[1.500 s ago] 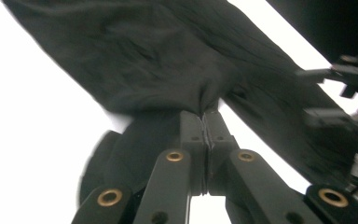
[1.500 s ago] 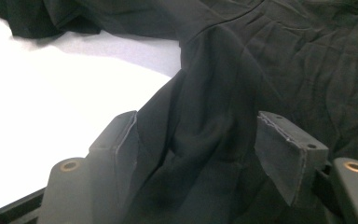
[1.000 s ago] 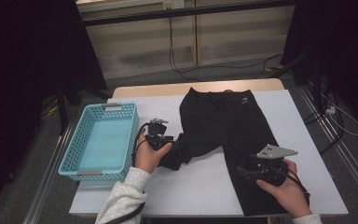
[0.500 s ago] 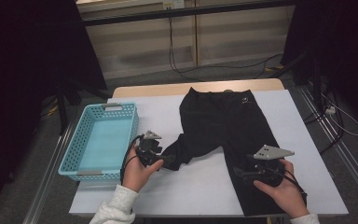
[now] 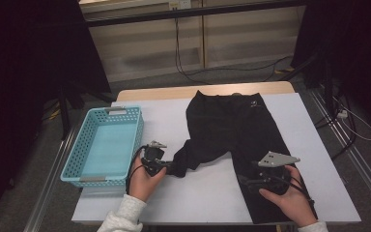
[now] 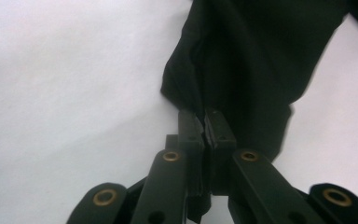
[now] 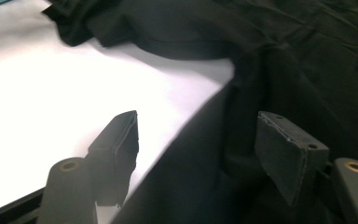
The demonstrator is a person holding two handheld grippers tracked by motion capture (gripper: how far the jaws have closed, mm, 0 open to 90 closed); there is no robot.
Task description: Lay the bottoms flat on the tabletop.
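The left gripper [image 6: 204, 122] has just closed its jaws, pinching the hem of the black fabric trousers [image 5: 232, 130] spread on the white table [image 5: 203, 193]. The right gripper [image 7: 200, 149], jaws spread, seems to rest on the other leg. Farther left sits a light-blue plastic basket [image 5: 72, 162].

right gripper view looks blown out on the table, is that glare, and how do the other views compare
Right gripper view: the white table is overexposed, the black trousers nearly detail-less. Left gripper view: table evenly grey, jaws soft-focused. High view: dim, dark surroundings, table readable.
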